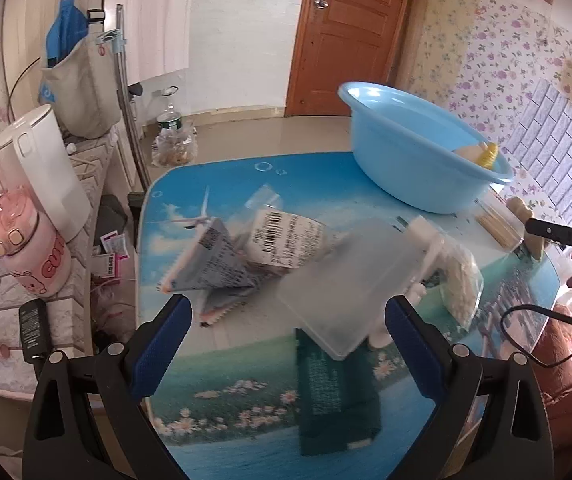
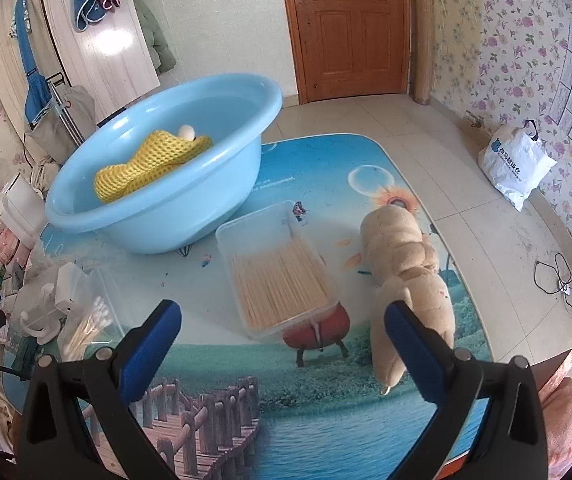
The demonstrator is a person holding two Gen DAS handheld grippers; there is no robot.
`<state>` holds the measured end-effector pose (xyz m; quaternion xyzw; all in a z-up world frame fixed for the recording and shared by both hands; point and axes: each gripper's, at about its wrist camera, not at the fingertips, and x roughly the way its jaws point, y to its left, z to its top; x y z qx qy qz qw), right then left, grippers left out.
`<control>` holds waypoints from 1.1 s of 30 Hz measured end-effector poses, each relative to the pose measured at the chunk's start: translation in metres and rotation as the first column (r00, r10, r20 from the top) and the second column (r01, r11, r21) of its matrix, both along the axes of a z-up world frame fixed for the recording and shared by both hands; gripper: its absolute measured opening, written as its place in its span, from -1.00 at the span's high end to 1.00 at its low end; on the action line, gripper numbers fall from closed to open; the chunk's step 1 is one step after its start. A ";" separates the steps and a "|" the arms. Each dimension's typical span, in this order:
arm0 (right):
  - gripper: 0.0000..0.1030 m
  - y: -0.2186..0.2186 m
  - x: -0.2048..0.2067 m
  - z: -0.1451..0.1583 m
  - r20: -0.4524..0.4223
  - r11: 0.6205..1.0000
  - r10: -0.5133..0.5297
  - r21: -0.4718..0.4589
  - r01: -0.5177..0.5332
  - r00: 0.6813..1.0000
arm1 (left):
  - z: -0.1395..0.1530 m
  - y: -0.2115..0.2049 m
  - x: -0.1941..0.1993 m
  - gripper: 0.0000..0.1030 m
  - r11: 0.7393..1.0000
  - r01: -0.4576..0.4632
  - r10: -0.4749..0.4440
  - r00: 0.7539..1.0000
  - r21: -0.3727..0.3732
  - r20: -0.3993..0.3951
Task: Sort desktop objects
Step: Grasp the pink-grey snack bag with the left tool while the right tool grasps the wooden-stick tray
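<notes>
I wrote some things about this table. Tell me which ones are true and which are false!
1. The yellow mesh cloth lies inside the blue basin. True.
2. The right gripper is squeezing the plush toy. False: its jaws stand wide open with nothing between them; the toy lies beside one finger.
3. The clear box of wooden sticks sits between the basin and the plush toy. True.
4. The door is wide open. False: it is closed.
5. The left gripper holds the dark green box. False: its jaws are open; the box lies on the table.
</notes>
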<state>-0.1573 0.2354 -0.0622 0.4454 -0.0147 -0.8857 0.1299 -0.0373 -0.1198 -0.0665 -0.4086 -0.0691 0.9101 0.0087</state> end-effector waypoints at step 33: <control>-0.28 -0.023 -0.019 -0.022 0.082 0.995 0.019 0.097 -0.027 0.996 | -0.036 -0.032 -0.032 0.10 1.000 0.013 -0.014 0.997 0.009 0.076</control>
